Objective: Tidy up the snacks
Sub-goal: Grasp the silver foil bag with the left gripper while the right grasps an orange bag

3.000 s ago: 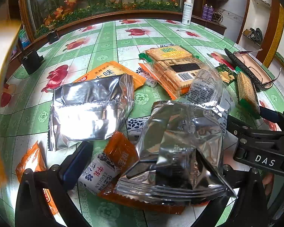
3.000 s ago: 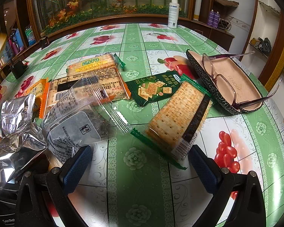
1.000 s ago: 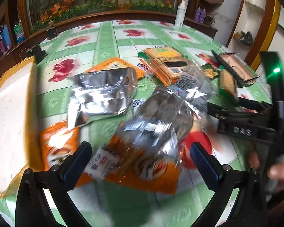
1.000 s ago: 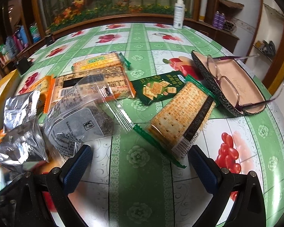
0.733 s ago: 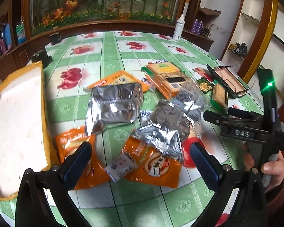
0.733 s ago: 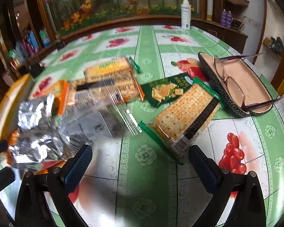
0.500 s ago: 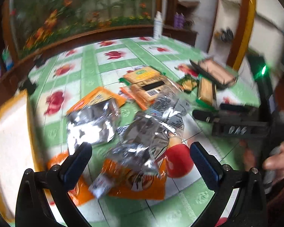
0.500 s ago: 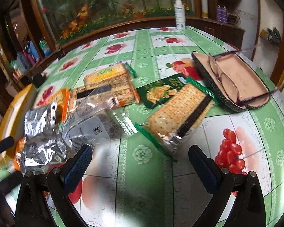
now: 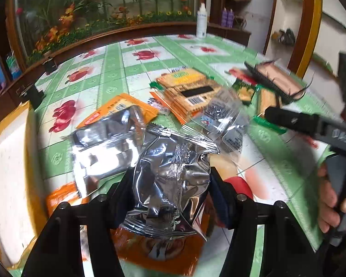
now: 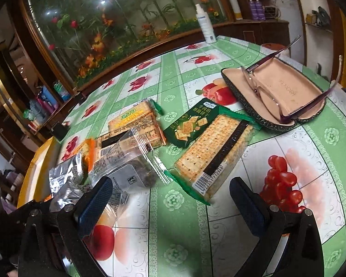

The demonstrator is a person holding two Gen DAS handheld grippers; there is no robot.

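Left tongs (image 9: pixel 171 194), angled down, are closing on a silver packet (image 9: pixel 173 180); right tongs (image 10: pixel 170 198) gape empty.

The left gripper (image 9: pixel 173 191) points steeply downward, its fingers (image 9: pixel 126 194) closing at nine and three o'clock. The right gripper (image 10: pixel 170 203) tilts downward with fingers (image 10: pixel 94 205) spread wide; a hand (image 9: pixel 329 198) grips its handle at three o'clock.
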